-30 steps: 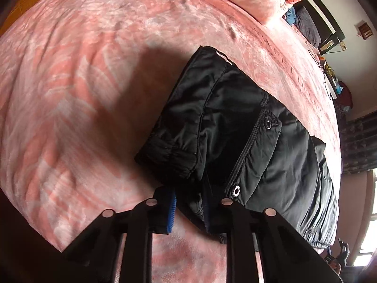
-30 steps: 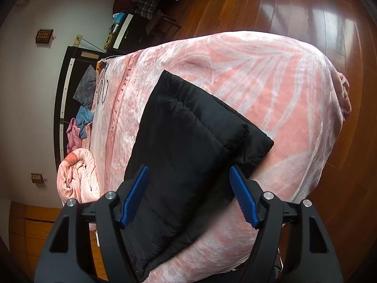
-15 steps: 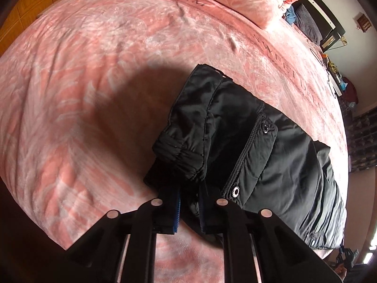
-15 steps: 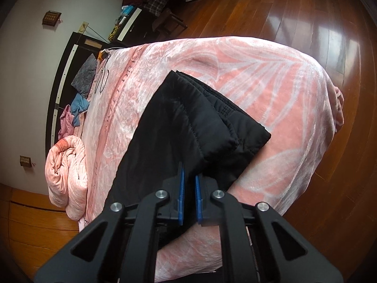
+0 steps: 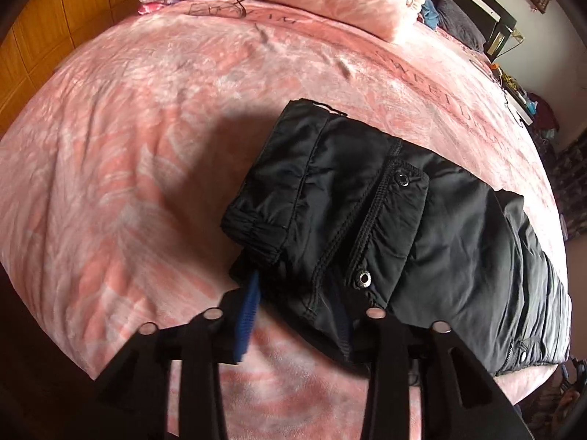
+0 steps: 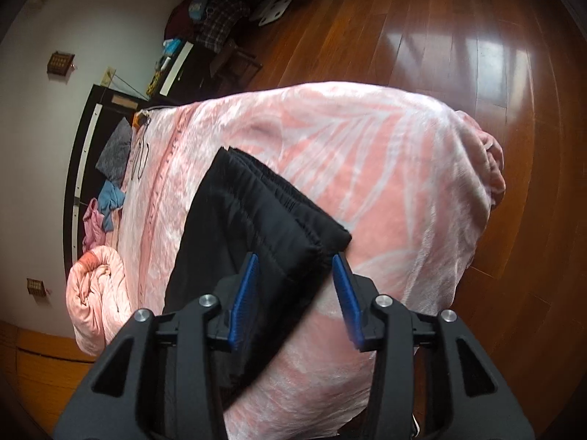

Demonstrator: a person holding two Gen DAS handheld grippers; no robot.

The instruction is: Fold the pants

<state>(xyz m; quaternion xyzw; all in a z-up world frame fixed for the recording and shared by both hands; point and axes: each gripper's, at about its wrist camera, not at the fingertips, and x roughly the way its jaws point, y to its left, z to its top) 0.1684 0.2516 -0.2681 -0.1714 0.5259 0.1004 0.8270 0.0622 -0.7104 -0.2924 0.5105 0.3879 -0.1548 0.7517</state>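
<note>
Folded pants (image 5: pixel 385 220) on bed (image 5: pixel 146 146); both tongs parted.

Premises: domestic bedroom. Evidence: bed (image 5: pixel 154 154) under pink plush blanket, rolled duvet (image 6: pixel 96 293) by dark headboard (image 6: pixel 82 154), polished wood floor (image 6: pixel 458 51), wooden wardrobe panels (image 5: pixel 47 25), loose clothing heaped on chair (image 6: pixel 216 25).

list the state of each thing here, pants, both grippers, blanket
black pants: folded in layers, lying flat on the bed
left gripper: open, jaws either side of the pants' near edge
right gripper: open, jaws straddling the pants' corner
pink blanket: spread over the bed
rolled pink quilt: bundled up at the bed's edge
</note>
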